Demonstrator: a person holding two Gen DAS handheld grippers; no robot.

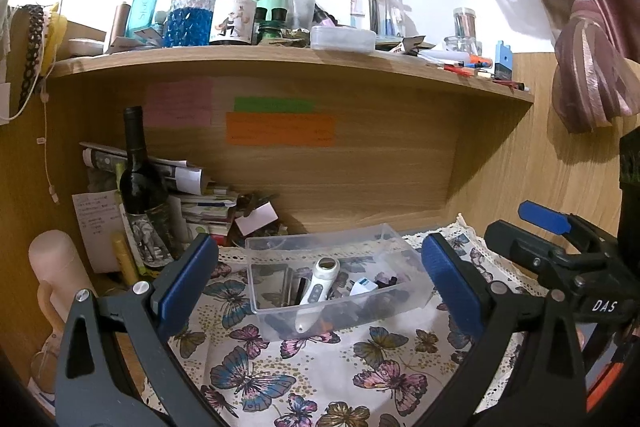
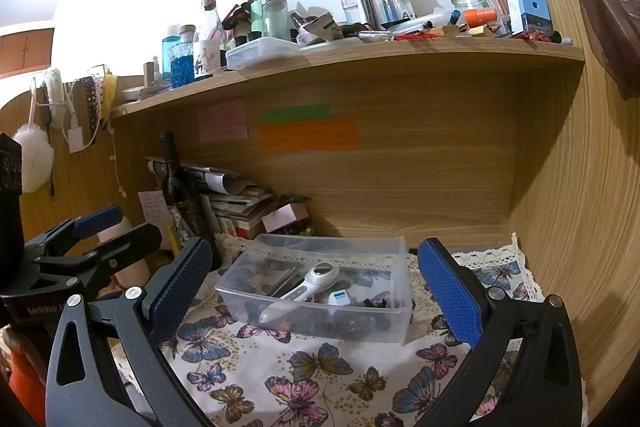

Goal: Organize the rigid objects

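Observation:
A clear plastic box (image 1: 404,247) stands on the butterfly cloth (image 1: 320,379) under the shelf. In it lie a white handheld device with a round lens (image 1: 318,287), a small white and blue item (image 1: 362,285) and several dark pieces. My left gripper (image 1: 320,279) is open and empty, its blue pads wide apart in front of the box. My right gripper (image 2: 316,287) is open and empty too, facing the same box (image 2: 320,323) with the white device (image 2: 308,287) in it. The right gripper also shows at the right edge of the left wrist view (image 1: 560,247).
A dark wine bottle (image 1: 140,187) stands at the left by a pile of papers (image 1: 200,203). A pale pink bottle (image 1: 56,267) stands nearer left. The wooden shelf (image 1: 280,59) above holds several bottles, jars and pens. A wooden side wall (image 2: 580,227) closes the right.

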